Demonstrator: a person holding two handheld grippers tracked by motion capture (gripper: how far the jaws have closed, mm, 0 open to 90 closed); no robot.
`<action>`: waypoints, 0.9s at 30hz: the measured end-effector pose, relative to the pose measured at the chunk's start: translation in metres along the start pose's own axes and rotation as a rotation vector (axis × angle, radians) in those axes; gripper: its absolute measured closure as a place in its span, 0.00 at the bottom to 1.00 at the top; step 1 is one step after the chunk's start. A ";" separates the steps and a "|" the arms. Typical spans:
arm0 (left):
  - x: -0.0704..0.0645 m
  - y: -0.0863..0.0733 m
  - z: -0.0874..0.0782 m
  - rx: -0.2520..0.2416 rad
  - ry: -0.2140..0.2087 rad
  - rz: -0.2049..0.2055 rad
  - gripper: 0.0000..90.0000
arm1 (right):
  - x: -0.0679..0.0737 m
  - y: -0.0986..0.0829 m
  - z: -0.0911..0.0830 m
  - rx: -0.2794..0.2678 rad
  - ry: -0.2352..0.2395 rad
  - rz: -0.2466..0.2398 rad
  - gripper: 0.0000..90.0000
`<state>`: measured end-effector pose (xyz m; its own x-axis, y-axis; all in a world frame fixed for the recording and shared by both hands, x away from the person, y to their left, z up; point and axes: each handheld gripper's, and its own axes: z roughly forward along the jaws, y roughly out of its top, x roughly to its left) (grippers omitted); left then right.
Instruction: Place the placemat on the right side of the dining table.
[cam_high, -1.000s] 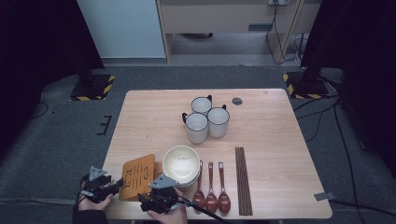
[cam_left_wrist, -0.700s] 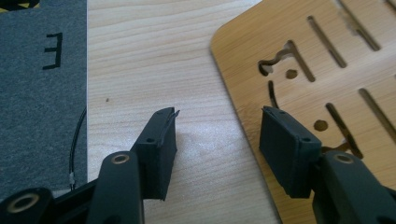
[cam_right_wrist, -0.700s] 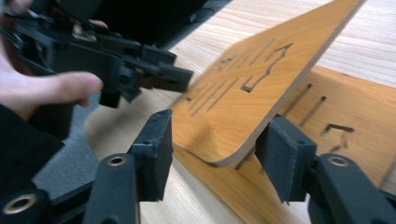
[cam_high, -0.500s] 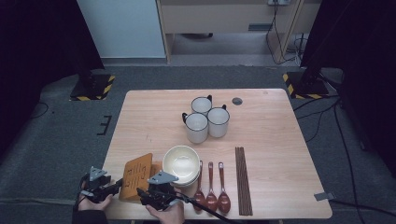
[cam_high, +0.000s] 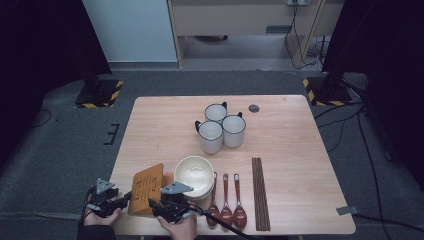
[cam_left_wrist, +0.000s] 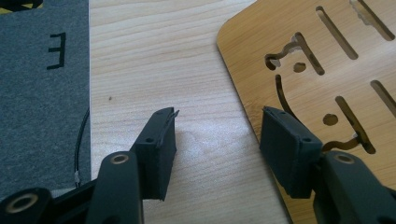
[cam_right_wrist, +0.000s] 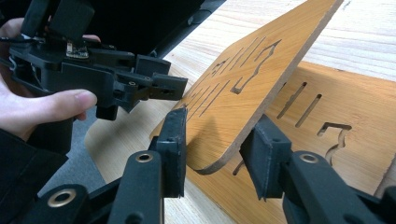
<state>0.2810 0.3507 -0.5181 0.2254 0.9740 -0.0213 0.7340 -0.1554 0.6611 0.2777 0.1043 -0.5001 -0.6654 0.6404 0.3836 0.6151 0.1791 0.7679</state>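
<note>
The right gripper (cam_right_wrist: 215, 154) has its jaws spread to either side of the near corner of a tilted wooden board (cam_right_wrist: 252, 79); the board's rounded edge sits in the gap between the two black pads (cam_right_wrist: 175, 144), and whether either pad actually presses the wood cannot be told; the upper board is lifted at an angle above a second wooden board (cam_right_wrist: 327, 140) that lies flat on the table (cam_right_wrist: 359, 28) beneath it; both carry cut-out slots and a curling figure, yet no readable writing or brand shows on them. In the high view the right gripper (cam_high: 172, 202) sits at the table's near edge, just beside the raised board (cam_high: 146, 187), with the person's hand (cam_high: 180, 227) below it.

The left gripper (cam_left_wrist: 217, 149) is open and holds nothing; its right jaw hangs over the board's (cam_left_wrist: 322, 60) edge, its left jaw over bare table (cam_left_wrist: 159, 56); a black mark shaped like an E (cam_left_wrist: 57, 50) shows on the grey floor (cam_left_wrist: 42, 116) beside the table. In the high view the left gripper (cam_high: 120, 202) sits off the table's near left corner, just left of the board.

Farther out stand a cream bowl (cam_high: 194, 172) just right of the boards; three wooden spoons (cam_high: 226, 200); dark chopsticks (cam_high: 260, 192); three white mugs (cam_high: 220, 127) near the middle.
</note>
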 end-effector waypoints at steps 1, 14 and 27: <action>0.000 0.000 0.000 0.000 0.001 0.000 0.49 | 0.000 0.000 0.000 -0.002 0.000 0.002 0.69; 0.000 0.004 -0.009 -0.127 -0.020 -0.042 0.39 | -0.006 -0.003 -0.007 0.000 0.061 0.032 0.80; -0.001 0.007 -0.021 -0.267 -0.023 -0.066 0.37 | -0.009 -0.008 -0.016 0.032 0.158 0.032 0.92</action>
<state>0.2722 0.3524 -0.4977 0.1999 0.9760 -0.0860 0.5531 -0.0400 0.8322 0.2717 0.0854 -0.5017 -0.7019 0.5212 0.4855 0.6487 0.1862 0.7379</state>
